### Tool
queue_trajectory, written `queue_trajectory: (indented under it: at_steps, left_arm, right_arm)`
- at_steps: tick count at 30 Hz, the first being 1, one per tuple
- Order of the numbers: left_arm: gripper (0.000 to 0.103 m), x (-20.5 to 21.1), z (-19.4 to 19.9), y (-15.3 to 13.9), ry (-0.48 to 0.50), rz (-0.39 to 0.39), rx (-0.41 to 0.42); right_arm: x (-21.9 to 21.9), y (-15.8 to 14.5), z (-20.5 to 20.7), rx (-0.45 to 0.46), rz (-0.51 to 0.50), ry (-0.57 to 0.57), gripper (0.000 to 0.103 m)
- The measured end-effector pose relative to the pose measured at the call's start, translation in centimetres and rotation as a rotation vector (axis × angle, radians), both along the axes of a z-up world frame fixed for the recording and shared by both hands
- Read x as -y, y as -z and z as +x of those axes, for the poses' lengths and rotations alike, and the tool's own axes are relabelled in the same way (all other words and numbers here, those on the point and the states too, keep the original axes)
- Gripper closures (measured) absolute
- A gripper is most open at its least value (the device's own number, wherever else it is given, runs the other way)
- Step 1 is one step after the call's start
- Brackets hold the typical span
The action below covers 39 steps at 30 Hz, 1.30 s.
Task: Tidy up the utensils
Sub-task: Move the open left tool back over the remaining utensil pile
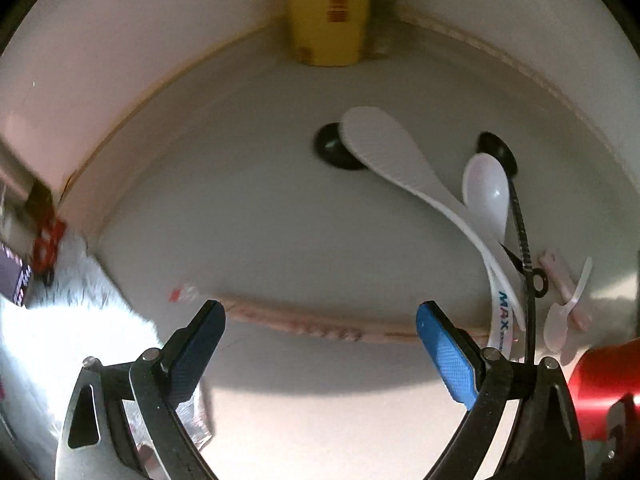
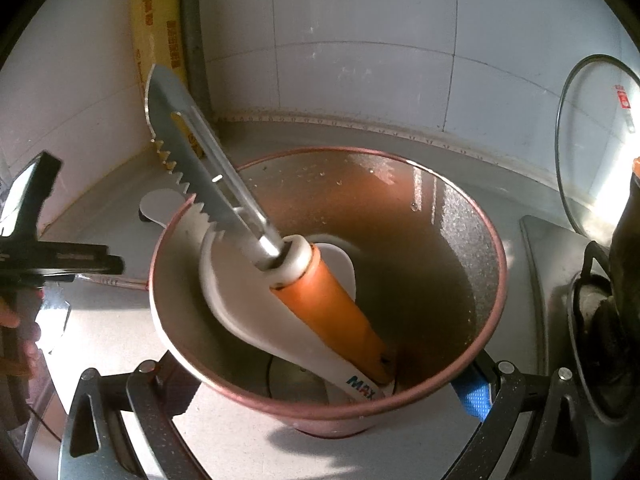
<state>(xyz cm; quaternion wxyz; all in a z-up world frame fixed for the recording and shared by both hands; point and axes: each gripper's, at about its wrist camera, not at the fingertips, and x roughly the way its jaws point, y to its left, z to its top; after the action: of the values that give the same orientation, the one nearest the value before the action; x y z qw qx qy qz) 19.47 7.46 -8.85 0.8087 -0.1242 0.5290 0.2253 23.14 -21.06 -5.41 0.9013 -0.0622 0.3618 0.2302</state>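
Note:
My left gripper (image 1: 320, 312) is open just above the counter, its blue pads (image 1: 448, 356) on either side of wrapped chopsticks (image 1: 304, 322) lying crosswise. To the right lie a white rice paddle (image 1: 384, 148), a white spoon (image 1: 486, 192), a black-handled utensil (image 1: 520, 232) and a small clear spoon (image 1: 560, 320). My right gripper (image 2: 328, 384) is shut on a pink cup (image 2: 460, 220). Inside it stand an orange-handled peeler (image 2: 336, 312) and a white paddle (image 2: 248, 316). The cup hides my right gripper's left finger.
A yellow box (image 1: 330, 12) stands in the tiled corner (image 2: 360, 40). A glass lid (image 2: 592, 140) leans on the wall at the right, above a stove burner (image 2: 600, 320). White fluffy cloth (image 1: 80, 312) lies at the left. The red cup edge (image 1: 600, 380) is beside my left gripper.

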Motion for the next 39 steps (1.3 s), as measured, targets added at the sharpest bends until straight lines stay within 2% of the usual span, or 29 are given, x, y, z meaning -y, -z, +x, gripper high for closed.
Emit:
queue_trajectory:
  at_steps: [5,9,16,21,23,27,28,31,32,39]
  left_arm:
    - [0.007,1.9,1.1,0.7,0.071,0.062,-0.025]
    - [0.007,2.5,1.2,0.6,0.084,0.074,-0.024]
    - [0.006,1.4,-0.4,0.7,0.066,-0.019,-0.004]
    - [0.007,1.1,0.7,0.7,0.04,0.015,-0.002]
    - [0.006,1.6,1.8,1.0,0.066,0.04,-0.031]
    - [0.006,2.9,2.7,1.2,0.147,-0.024,-0.056]
    - [0.006,3.2,2.7,1.2,0.162,-0.019,-0.06]
    - [0.006,3.1,2.2,1.1,0.168,-0.03,-0.061]
    - [0.006,3.4,3.7,1.2,0.167,-0.034,-0.063]
    - [0.005,2.5,4.1,0.9,0.21,-0.031,-0.086]
  right_arm:
    - [0.2,0.1,-0.1,0.0,-0.006,-0.008,0.0]
    - [0.3,0.2,-0.1,-0.001,-0.008,-0.008,0.0]
    - [0.6,0.2,0.1,-0.008,-0.005,-0.006,0.0]
    - [0.5,0.3,0.1,-0.014,-0.006,-0.016,0.0]
    - [0.3,0.4,0.0,-0.017,-0.008,-0.023,0.0]
    - [0.2,0.5,0.0,-0.015,-0.01,-0.031,0.0]
    - [0.2,0.5,0.0,-0.016,-0.01,-0.031,0.0]
    - [0.3,0.5,0.1,-0.018,-0.01,-0.027,0.0]
    - [0.4,0.5,0.1,-0.018,-0.009,-0.025,0.0]
    - [0.8,0.5,0.5,-0.024,-0.006,-0.011,0.0]
